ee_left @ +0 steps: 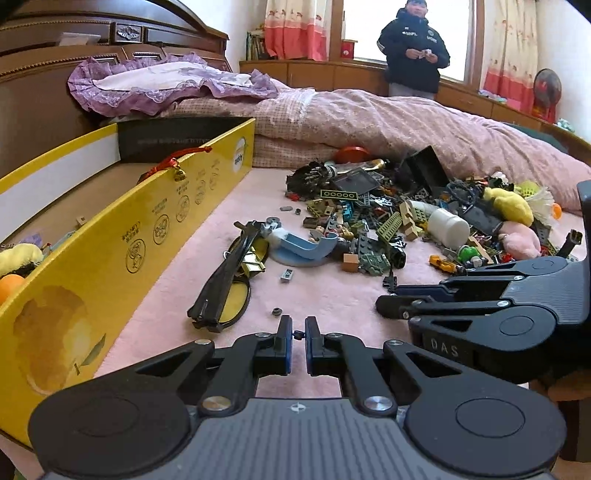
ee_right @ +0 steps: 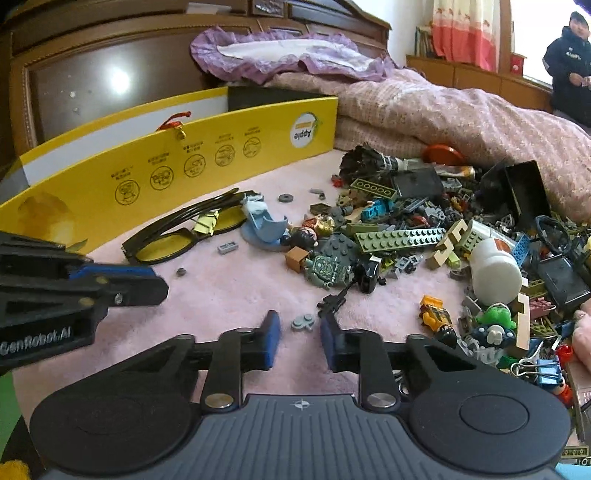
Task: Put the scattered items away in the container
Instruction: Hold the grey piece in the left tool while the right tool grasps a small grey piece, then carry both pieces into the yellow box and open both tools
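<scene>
Here, pink bedspread (ee_left: 332,295), left hand-held gripper (ee_left: 298,334) closed, right hand-held gripper (ee_right: 299,332) parted around piece (ee_right: 303,322)

Box (ee_right: 207,147): yellow, black round icons, red tassel (ee_right: 173,120). Bed cover (ee_right: 229,291): pale pink. Glasses (ee_right: 184,230): black frame, yellow lenses. Bottle (ee_right: 493,269): white. Long brick (ee_right: 399,238): olive green. Stand (ee_right: 264,225): light blue. Small piece (ee_right: 303,322) near the cover's front edge: grey. Quilt (ee_right: 443,114): pink check. Pillow (ee_right: 288,55): purple frill. Gripper pads (ee_right: 272,339): blue, on black fingers. Curtain (ee_left: 295,29): cream, red-orange band.
</scene>
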Tool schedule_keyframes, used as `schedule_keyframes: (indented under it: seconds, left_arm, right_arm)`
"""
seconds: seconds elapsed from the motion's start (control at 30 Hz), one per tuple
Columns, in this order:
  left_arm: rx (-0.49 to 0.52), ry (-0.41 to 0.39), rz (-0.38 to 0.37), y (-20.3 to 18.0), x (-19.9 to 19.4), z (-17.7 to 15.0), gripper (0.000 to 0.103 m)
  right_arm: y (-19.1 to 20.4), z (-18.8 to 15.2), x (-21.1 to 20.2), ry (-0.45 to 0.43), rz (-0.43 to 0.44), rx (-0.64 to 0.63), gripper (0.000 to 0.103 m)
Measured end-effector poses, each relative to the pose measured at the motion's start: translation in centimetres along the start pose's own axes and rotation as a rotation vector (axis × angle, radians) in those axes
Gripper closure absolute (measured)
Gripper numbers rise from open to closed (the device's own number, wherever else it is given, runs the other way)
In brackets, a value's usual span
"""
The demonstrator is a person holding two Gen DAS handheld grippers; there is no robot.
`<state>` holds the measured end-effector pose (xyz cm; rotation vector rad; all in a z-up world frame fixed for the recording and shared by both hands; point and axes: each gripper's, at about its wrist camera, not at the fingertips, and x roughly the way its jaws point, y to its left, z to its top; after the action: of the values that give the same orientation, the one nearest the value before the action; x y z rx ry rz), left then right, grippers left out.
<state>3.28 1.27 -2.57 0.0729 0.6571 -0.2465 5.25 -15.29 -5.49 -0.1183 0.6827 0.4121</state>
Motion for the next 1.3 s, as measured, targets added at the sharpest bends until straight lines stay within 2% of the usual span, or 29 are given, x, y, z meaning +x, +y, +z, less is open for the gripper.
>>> schedule_keyframes:
  seconds: [0.13,0.5,0.8,1.07,1.3]
  left_arm:
    - [-0.020,-0.010,0.009,0.5,-0.7,0.2,0.096]
    - [-0.013,-0.024,0.033,0.9,-2.6,1.0,0.095]
    - [-0.039,-0.030,0.031,1.5,-3.4,2.0,0.095]
    - [-0.044,-0.082,0.107,3.5,-5.7,4.8,0.095]
    - [-0.086,-0.126,0.238,8.2,-7.6,6.9,0.095]
  right_arm:
    - [0.3,0.4,-0.3,-0.006,-0.007,0.013,0.089]
    - [1.1,0.3,-2.6,-0.024,0.066,0.082,0.089]
    - [1.8,0.7,-4.7,-0.047,0.091,0.057,0.089]
    - [2.2,2.7,-5.8,-0.063,0.099,-0.003,0.089]
    - [3.0,4.2,-6.1,-0.075,0.153,-0.024,0.089]
